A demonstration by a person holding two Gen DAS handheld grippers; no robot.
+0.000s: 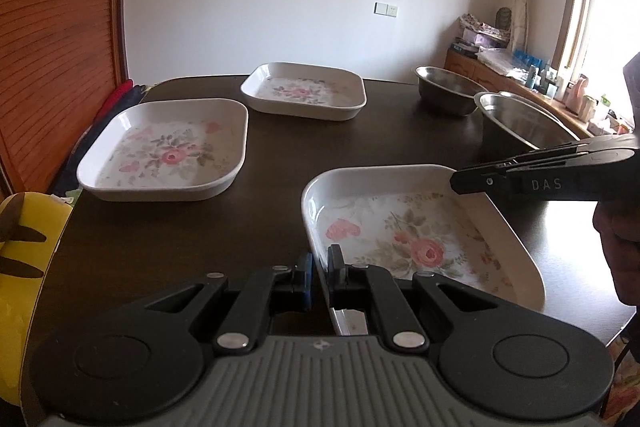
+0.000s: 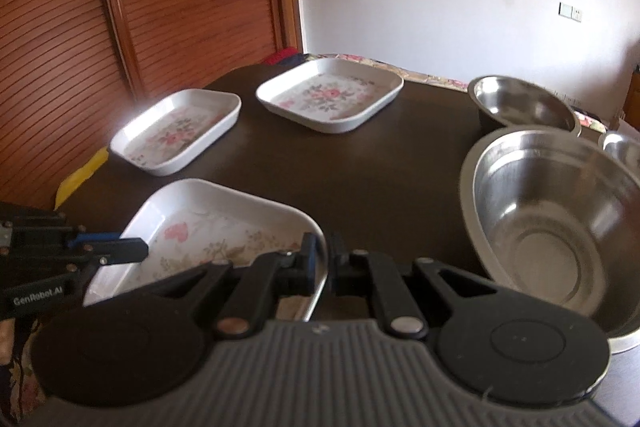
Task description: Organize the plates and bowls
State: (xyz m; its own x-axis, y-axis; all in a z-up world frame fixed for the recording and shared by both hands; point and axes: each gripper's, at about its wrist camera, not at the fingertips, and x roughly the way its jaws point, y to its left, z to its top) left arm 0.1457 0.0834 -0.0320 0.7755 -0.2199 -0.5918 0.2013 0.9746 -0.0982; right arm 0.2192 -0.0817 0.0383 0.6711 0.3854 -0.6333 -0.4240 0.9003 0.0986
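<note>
While both tongs clamp opposite rims of the nearest white square floral plate, the left tongs on its left edge and the right tongs on its right, it sits low at the dark counter. The carrying step seems in hand; next comes nesting it into another floral plate, kept level.
</note>
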